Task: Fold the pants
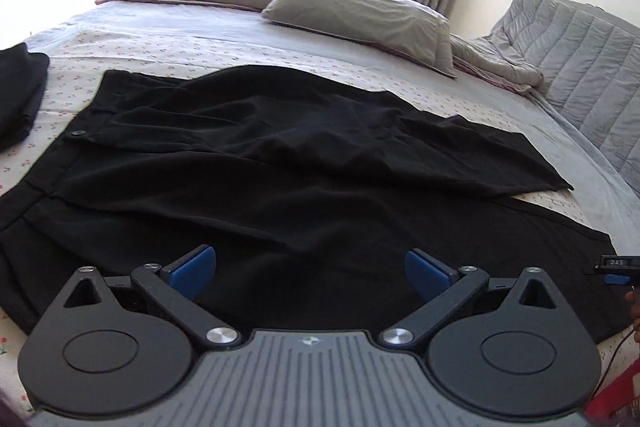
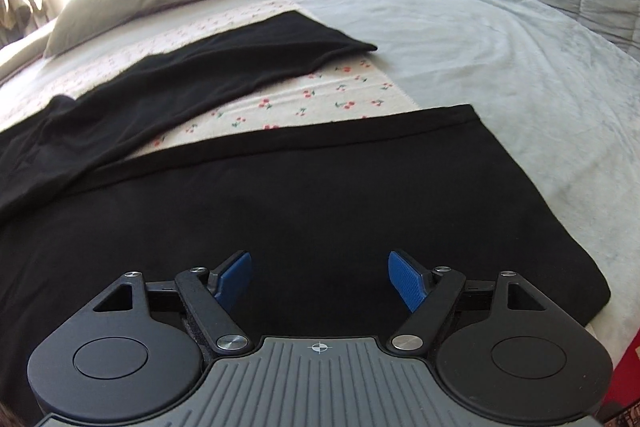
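Note:
Black pants (image 1: 280, 179) lie spread flat on the bed, waistband with a button (image 1: 78, 133) at the left, both legs running right. The far leg ends near the grey blanket. In the right wrist view the near leg (image 2: 320, 195) fills the foreground and the far leg (image 2: 240, 67) lies apart, with flowered sheet between them. My left gripper (image 1: 310, 273) is open, hovering over the near leg's middle. My right gripper (image 2: 320, 279) is open above the near leg, close to its hem. Neither holds anything.
Another dark garment (image 1: 20, 91) lies at the left on the flowered sheet (image 2: 304, 95). Grey pillows (image 1: 360, 19) and a folded quilt (image 1: 576, 51) sit at the far side. The right gripper's tip (image 1: 618, 263) shows at the left view's right edge.

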